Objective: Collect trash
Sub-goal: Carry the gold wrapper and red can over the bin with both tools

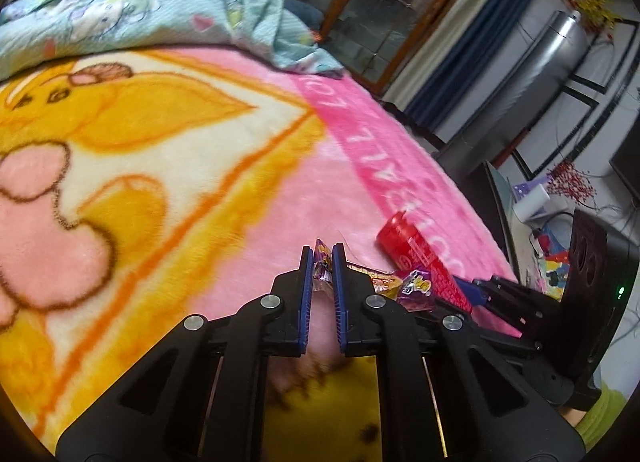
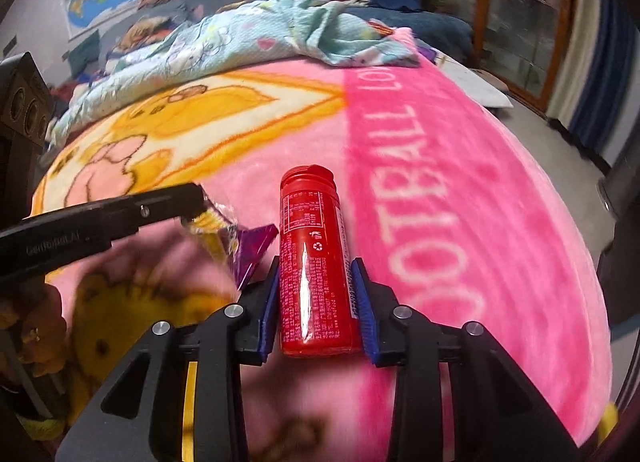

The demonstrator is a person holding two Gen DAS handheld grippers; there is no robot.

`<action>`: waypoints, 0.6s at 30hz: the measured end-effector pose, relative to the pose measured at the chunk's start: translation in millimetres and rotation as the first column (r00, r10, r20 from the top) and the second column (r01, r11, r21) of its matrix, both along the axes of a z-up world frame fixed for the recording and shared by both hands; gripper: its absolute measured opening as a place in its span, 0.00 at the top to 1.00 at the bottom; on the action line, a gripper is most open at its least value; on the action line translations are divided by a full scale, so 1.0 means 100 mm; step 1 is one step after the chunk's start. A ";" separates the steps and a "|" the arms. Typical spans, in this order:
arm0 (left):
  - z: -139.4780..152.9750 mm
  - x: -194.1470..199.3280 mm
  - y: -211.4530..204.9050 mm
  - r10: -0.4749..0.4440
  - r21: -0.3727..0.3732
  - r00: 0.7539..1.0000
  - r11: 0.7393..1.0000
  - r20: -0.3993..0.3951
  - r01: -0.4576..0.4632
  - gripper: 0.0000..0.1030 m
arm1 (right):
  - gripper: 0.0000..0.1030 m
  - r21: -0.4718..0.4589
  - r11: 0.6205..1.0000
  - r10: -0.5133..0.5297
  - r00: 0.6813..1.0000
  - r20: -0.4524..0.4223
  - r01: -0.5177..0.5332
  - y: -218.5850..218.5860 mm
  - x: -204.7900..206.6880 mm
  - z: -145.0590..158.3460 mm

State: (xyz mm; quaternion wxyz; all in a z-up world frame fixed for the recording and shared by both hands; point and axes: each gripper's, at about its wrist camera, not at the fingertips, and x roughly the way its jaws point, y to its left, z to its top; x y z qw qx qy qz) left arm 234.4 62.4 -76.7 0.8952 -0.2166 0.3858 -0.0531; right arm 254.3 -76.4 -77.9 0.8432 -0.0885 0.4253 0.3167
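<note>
A purple and yellow snack wrapper (image 1: 323,270) is pinched between the blue pads of my left gripper (image 1: 322,252), which is shut on it; the rest of the wrapper trails off to the right (image 1: 414,288). Beside it a red plastic bottle (image 1: 416,258) lies on the pink blanket (image 1: 280,181). In the right wrist view the red bottle (image 2: 312,262) lies lengthwise between the pads of my right gripper (image 2: 316,262), cap pointing away, and both pads touch its sides. The left gripper's finger (image 2: 160,209) comes in from the left with the wrapper (image 2: 244,246).
A crumpled light-blue quilt (image 2: 260,33) lies across the far end of the bed. The blanket (image 2: 460,181) drops off at the right towards the floor (image 2: 532,121) and glass doors (image 2: 516,13). A black speaker (image 1: 592,262) and a cluttered table stand to the right.
</note>
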 end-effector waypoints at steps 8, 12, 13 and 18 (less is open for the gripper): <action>0.24 -0.13 -0.30 -0.066 0.052 0.995 0.997 0.072 0.062 0.95 | 0.71 0.095 0.989 -0.117 0.993 -0.004 0.117 -0.51 -0.22 0.11; 0.33 -0.18 -0.49 -0.110 0.074 0.989 0.992 0.096 0.103 0.95 | 0.71 0.147 0.973 -0.175 0.984 -0.028 0.178 -0.77 -0.27 0.19; 0.36 -0.19 -0.56 -0.124 0.079 0.987 0.990 0.102 0.116 0.95 | 0.71 0.154 0.969 -0.192 0.981 -0.027 0.194 -0.84 -0.29 0.21; 0.44 -0.23 -0.78 -0.172 0.104 0.977 0.982 0.127 0.159 0.95 | 0.71 0.170 0.956 -0.242 0.970 -0.012 0.240 -1.13 -0.40 0.32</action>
